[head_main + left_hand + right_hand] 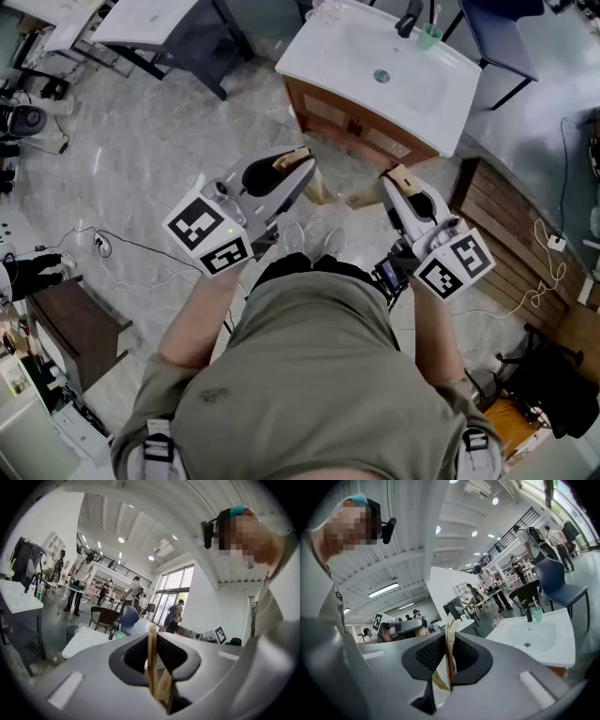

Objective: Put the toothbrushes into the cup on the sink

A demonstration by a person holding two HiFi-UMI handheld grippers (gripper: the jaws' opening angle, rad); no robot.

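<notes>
In the head view I stand a step back from the white sink (441, 98). A green cup (429, 36) with a toothbrush in it stands by the black faucet (409, 17) at its far rim. My left gripper (305, 167) is shut on a thin tan toothbrush pack (152, 653), held edge-on between the jaws. My right gripper (392, 183) is shut on a second kraft-paper toothbrush pack (449, 651). Both grippers point roughly level towards the sink. The right gripper view shows the sink (543, 641) and cup (537, 613) ahead to the right.
The sink sits on a wooden cabinet (352, 122). A blue chair (502, 33) stands behind it and a wooden pallet (506, 225) lies to the right. Cables (103, 246) trail over the grey floor at the left. People stand at tables far off.
</notes>
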